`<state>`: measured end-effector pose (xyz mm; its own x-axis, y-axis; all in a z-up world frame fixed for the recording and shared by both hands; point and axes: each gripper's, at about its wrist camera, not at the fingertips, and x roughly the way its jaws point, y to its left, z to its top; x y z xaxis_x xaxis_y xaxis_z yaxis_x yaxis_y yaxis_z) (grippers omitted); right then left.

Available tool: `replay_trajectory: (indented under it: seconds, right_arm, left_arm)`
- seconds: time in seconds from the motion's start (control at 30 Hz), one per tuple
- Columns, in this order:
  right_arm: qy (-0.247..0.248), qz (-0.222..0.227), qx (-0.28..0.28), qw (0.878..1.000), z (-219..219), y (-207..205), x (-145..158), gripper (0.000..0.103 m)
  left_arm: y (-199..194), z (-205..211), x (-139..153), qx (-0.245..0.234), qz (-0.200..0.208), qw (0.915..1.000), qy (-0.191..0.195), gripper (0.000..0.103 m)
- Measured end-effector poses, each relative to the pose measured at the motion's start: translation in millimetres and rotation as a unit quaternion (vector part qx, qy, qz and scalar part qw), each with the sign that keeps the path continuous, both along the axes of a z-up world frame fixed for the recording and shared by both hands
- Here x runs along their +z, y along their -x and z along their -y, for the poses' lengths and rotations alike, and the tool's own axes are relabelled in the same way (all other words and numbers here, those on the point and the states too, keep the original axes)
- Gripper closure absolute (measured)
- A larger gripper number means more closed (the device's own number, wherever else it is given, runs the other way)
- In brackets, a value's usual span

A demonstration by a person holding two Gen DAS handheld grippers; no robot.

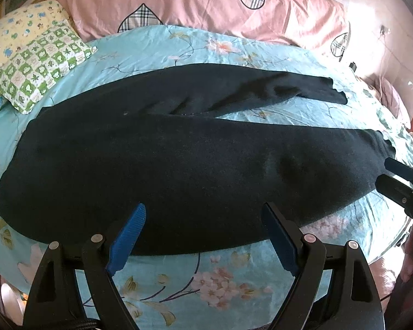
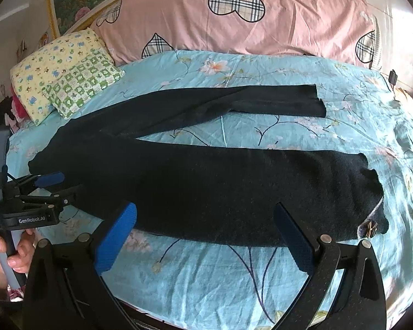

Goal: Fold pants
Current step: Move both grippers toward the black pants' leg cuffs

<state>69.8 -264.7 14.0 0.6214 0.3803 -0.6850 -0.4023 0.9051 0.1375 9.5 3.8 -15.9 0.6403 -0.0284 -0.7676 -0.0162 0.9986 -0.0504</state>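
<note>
Black pants (image 1: 157, 159) lie spread flat on a light blue flowered bed sheet (image 1: 195, 277), waist to the left, two legs fanning out to the right. In the right wrist view the pants (image 2: 220, 189) show a near leg with a small bow at its hem and a far leg. My left gripper (image 1: 203, 214) is open, its blue pads just above the near edge of the pants. My right gripper (image 2: 205, 214) is open over the near leg's edge. The right gripper also shows in the left wrist view (image 1: 396, 176) beside the near leg's hem. The left gripper shows in the right wrist view (image 2: 55, 189) near the waist.
A pink quilt with plaid hearts (image 1: 195, 2) lies along the headboard. A yellow pillow (image 2: 55, 66) and a green checked pillow (image 2: 82, 85) sit at the back left. The bed's near edge runs under both grippers.
</note>
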Motion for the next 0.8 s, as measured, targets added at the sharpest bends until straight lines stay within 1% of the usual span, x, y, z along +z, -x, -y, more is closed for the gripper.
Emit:
replay_trajectory:
  seconds: [0.2,0.4,0.8]
  right_arm:
    - [-0.002,0.002,0.002,1.0,-1.2,-0.3,0.3,0.003]
    - [-0.009,0.004,0.002,1.0,1.4,-1.9,3.5,0.003]
    - [-0.007,-0.001,0.003,1.0,2.4,-4.1,3.1,0.003]
  left_arm:
    - [-1.9,2.1,2.1,-0.011,0.002,0.9999,0.003,0.016]
    - [-2.3,1.4,3.5,-0.012,0.002,0.9999,0.002,0.016]
    - [-6.4,2.0,2.9,-0.018,-0.001,0.9998,0.004,0.016]
